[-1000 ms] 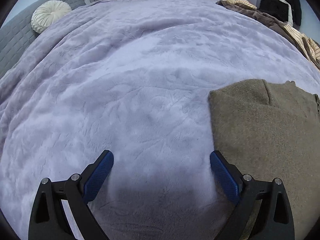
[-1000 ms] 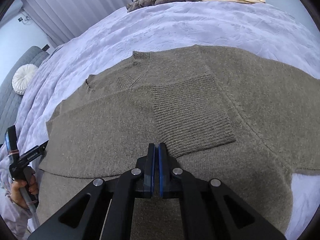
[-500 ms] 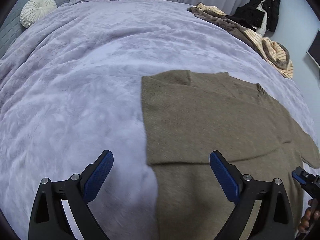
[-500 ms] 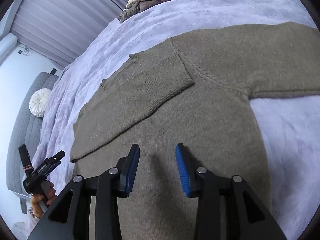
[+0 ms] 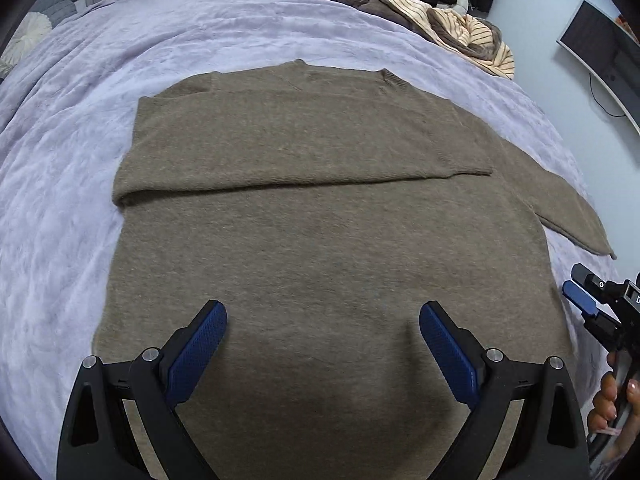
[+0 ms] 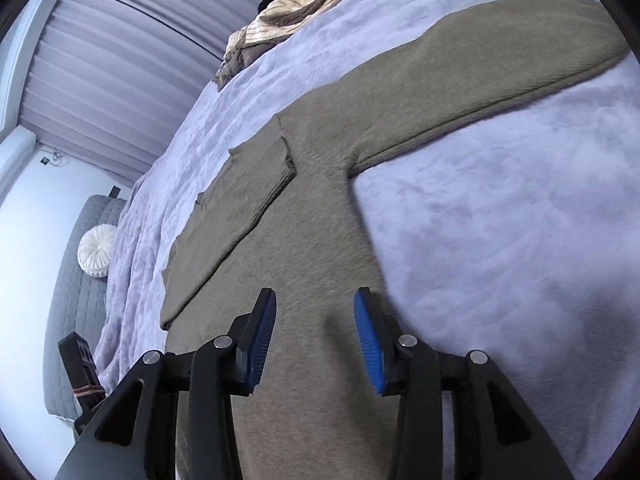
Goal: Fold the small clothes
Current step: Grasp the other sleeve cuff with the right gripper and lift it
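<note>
While one olive-brown knitted sweater (image 5: 320, 216) lay flat on the lilac plush bed cover (image 5: 60, 184), collar toward the far edge, its one sleeve lay folded across the chest and the other stretched sideways. Both the left hand-held gripper (image 5: 323, 344) and right hand-held gripper (image 6: 315, 336) hovered parted, holding nothing.

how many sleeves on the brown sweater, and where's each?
2. One sleeve lies folded across the chest of the sweater. The other sleeve is spread out on the blanket, toward the right tongs. None looks hidden.
</note>
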Demonstrator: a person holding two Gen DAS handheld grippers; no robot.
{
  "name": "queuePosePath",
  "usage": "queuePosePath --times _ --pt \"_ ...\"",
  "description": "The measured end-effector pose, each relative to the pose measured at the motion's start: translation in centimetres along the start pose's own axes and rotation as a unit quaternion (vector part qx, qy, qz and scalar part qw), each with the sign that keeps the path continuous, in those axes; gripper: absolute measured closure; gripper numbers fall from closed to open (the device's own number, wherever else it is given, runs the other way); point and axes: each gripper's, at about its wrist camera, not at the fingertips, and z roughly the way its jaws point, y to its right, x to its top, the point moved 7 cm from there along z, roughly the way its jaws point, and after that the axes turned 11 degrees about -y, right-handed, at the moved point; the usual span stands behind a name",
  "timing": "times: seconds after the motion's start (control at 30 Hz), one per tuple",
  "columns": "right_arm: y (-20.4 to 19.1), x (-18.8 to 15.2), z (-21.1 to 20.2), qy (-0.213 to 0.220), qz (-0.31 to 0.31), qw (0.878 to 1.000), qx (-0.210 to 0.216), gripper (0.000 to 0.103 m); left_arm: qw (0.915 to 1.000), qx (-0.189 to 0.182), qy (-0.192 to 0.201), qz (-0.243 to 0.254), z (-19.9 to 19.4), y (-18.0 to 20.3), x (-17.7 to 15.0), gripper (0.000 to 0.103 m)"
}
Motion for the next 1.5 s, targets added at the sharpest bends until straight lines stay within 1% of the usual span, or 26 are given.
queuePosePath --times 0.17,0.23,0.3,0.47,0.6,0.8,0.9,1.0,1.03,1.07,1.1,1.13,1.2,1.33,1.43,1.5 --pt "4.5 2.1 -3.9 0.046 0.046 0.998 -0.003 0.058 0.9999 -0.006 -0.004 0.012 0.1 3.2 -0.1 0.005" --pt "6.4 3.2 -5.5 0.072 0.064 0.995 -0.020 0.058 0.9998 -0.007 -0.006 0.018 0.2 4.4 -0.1 0.005" --pt "8.4 4.5 -6.9 0.096 0.086 0.991 -0.030 0.058 0.9996 -0.005 -0.008 0.026 0.4 5.4 -0.1 0.005" --pt "12.5 7.5 -9.3 0.148 0.141 0.979 -0.021 0.058 0.9991 0.003 -0.013 0.040 1.1 7.6 0.3 0.005" --pt "14.7 9.8 -9.9 0.172 0.170 0.970 -0.016 0.058 0.9988 0.008 -0.019 0.046 1.7 9.1 0.7 0.005" --pt "16.9 12.4 -10.4 0.199 0.204 0.958 0.001 0.058 0.9978 0.011 -0.027 0.059 2.7 11.3 1.4 0.005" --pt "17.7 13.3 -10.6 0.212 0.221 0.952 0.022 0.058 0.9975 0.010 -0.029 0.063 3.0 12.0 1.8 0.005" --pt "18.2 13.8 -10.7 0.221 0.234 0.945 0.051 0.058 0.9975 0.009 -0.028 0.064 3.2 12.2 2.3 0.005" --pt "18.2 13.9 -10.8 0.222 0.235 0.944 0.062 0.058 0.9977 0.007 -0.026 0.063 3.2 12.2 2.5 0.005" --pt "17.9 14.1 -10.8 0.223 0.234 0.943 0.075 0.064 0.9978 0.006 -0.025 0.061 3.2 12.1 2.7 0.005" --pt "17.7 14.2 -10.7 0.224 0.232 0.943 0.088 0.085 0.9980 0.005 -0.023 0.058 3.1 12.0 3.0 0.005" --pt "17.4 14.4 -10.7 0.222 0.229 0.942 0.100 0.094 0.9983 0.004 -0.021 0.054 3.1 11.7 3.2 0.005" --pt "16.4 14.9 -10.6 0.218 0.217 0.943 0.123 0.095 0.9987 0.001 -0.017 0.048 3.0 11.2 3.8 0.005" --pt "12.0 16.2 -10.3 0.207 0.154 0.954 0.153 0.095 0.9995 0.002 -0.005 0.030 2.5 9.1 4.9 0.005" --pt "6.7 17.2 -9.1 0.188 0.090 0.963 0.171 0.095 0.9999 0.001 0.003 0.012 2.1 7.0 5.5 0.005" --pt "2.4 17.7 -7.8 0.169 0.040 0.968 0.181 0.095 0.9999 0.000 0.010 -0.008 1.7 5.0 6.0 0.005"
